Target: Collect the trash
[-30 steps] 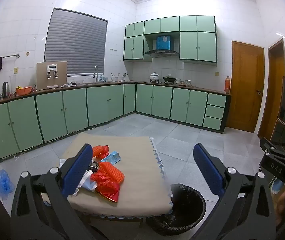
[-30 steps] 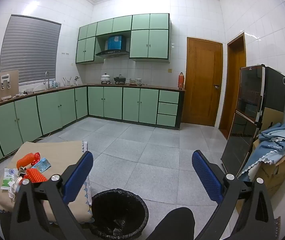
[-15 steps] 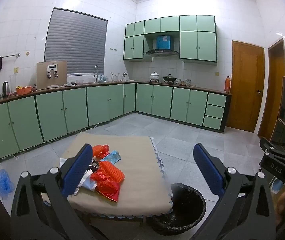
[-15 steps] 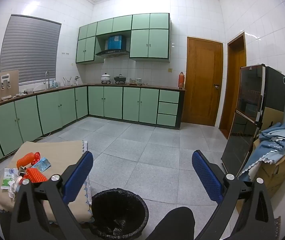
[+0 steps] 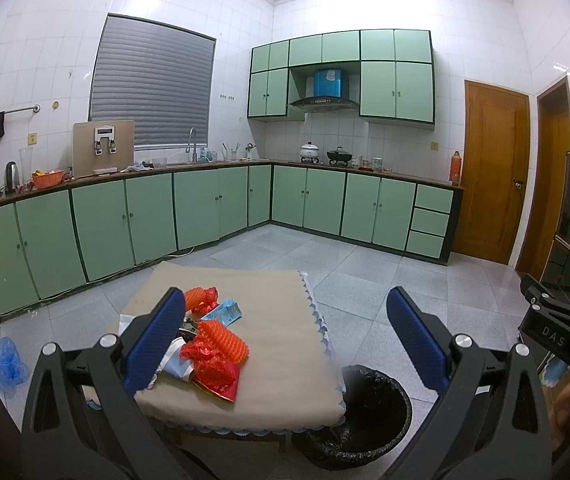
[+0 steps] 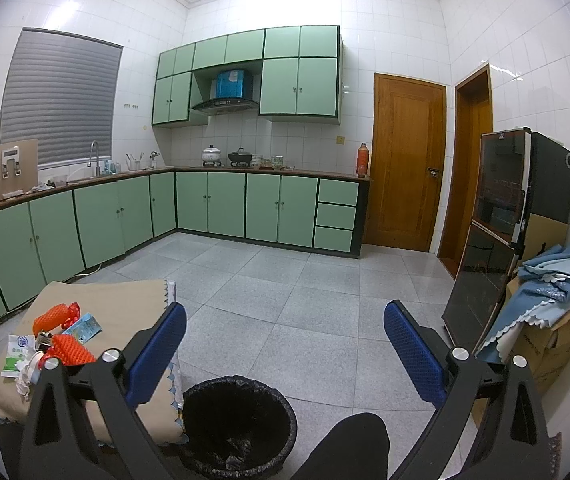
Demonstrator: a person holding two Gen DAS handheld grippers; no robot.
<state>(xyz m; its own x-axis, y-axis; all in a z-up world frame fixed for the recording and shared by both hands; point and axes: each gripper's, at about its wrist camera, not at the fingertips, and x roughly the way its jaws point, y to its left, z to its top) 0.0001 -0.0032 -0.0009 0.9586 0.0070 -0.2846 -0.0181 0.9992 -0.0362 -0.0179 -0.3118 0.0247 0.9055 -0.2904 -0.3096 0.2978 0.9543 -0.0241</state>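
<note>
- Left gripper (image 5: pixel 285 336): jaws spread wide, holding nothing; hangs above the table (image 5: pixel 277 376) at lower centre of the left wrist view
- Right gripper (image 6: pixel 285 344): likewise wide open and empty; above the bin (image 6: pixel 241 424) at lower centre of its view
- Trash (image 5: pixel 213 348): heaped at lower left on the table; none collected yet
- Risk: thin wrappers may slip from the pads, or drag the loose cloth; several pieces could lift together and fall short of the bin
- Materials: orange foam netting, crinkled red foil, flat blue carton; bin round, black-lined
</note>
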